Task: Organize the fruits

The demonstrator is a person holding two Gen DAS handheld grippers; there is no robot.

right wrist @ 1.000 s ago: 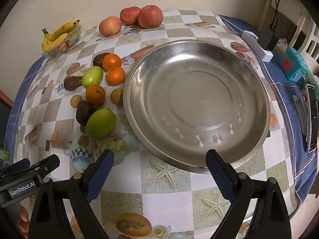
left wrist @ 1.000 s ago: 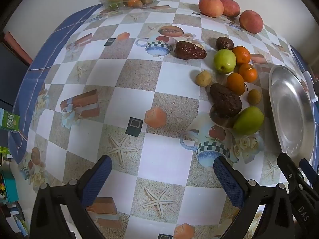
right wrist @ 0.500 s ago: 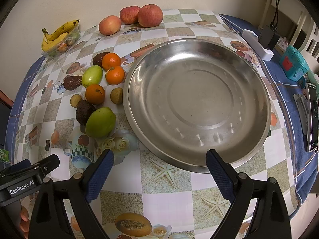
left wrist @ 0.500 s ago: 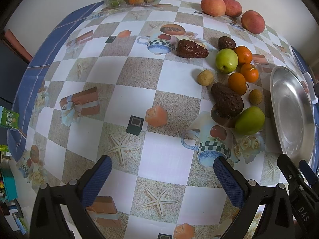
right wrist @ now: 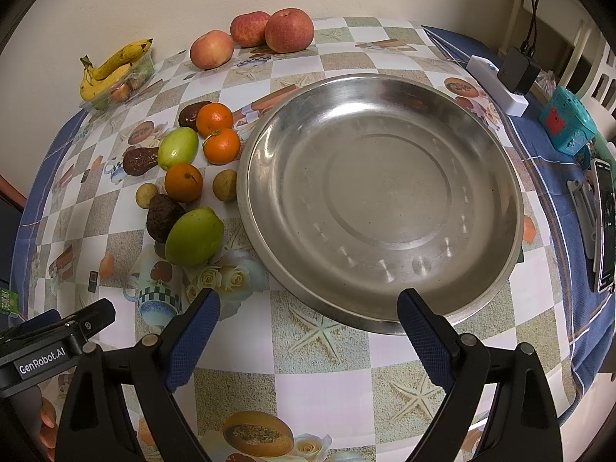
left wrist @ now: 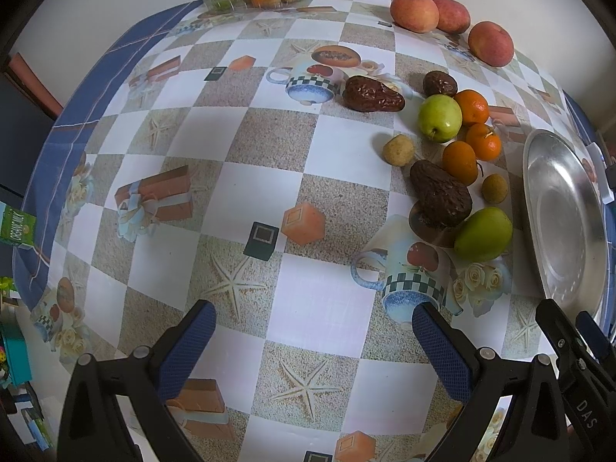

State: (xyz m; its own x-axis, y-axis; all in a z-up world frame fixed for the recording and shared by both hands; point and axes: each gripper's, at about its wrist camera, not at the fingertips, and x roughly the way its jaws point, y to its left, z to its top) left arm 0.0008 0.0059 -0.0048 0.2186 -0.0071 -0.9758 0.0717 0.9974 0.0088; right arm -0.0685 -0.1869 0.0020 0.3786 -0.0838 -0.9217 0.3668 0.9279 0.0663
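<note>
A cluster of fruit lies left of a big empty steel plate (right wrist: 385,288): a green mango (right wrist: 194,236), a dark avocado (right wrist: 163,216), three oranges (right wrist: 183,182), a green apple (right wrist: 178,147) and small brown fruits. The mango (left wrist: 483,234), avocado (left wrist: 440,194) and plate rim (left wrist: 539,231) also show in the left wrist view. Three red apples (right wrist: 288,30) sit at the back. My left gripper (left wrist: 313,340) is open and empty over the bare cloth. My right gripper (right wrist: 308,325) is open and empty at the plate's near rim.
Bananas (right wrist: 111,67) lie on a clear tray at the back left. A power strip (right wrist: 496,84), a teal toy (right wrist: 568,125) and a phone (right wrist: 604,227) lie on the right of the table. The wall runs behind.
Both grippers have crept slightly forward toward the fruit and the plate. Nothing was picked up or let go.
</note>
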